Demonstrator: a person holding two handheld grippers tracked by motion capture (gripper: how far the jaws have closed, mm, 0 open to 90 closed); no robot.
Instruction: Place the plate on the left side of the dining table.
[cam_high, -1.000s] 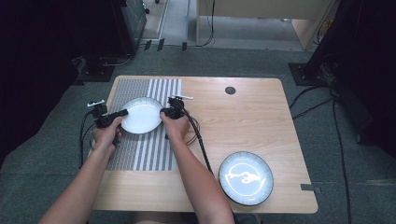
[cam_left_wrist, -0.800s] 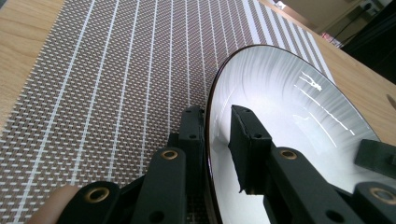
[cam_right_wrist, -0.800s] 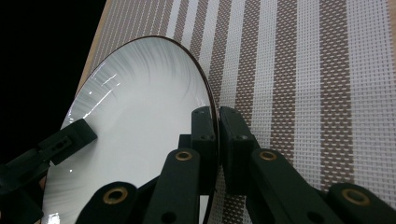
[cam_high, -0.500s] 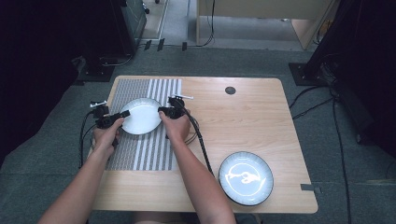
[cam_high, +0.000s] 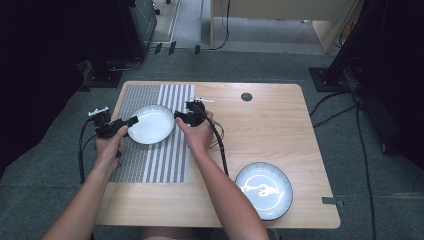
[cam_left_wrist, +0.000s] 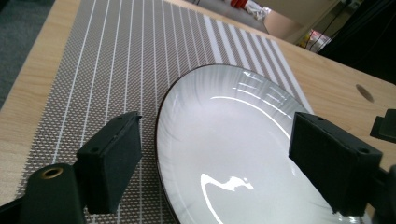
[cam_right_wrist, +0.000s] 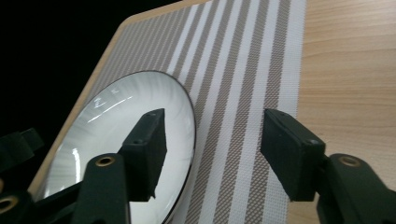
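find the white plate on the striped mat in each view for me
High view: the white plate lies on the striped mat, left of table centre, between the left gripper and the right gripper.
Left gripper view: the plate fills the centre and lower right, its rim between the open jaws.
Right gripper view: the plate sits lower left, rim between the open jaws.
Shared landmark: the striped mat under it.

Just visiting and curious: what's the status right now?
Left gripper, right gripper open, straddling plate rim. Plate on mat. Nothing in the way.
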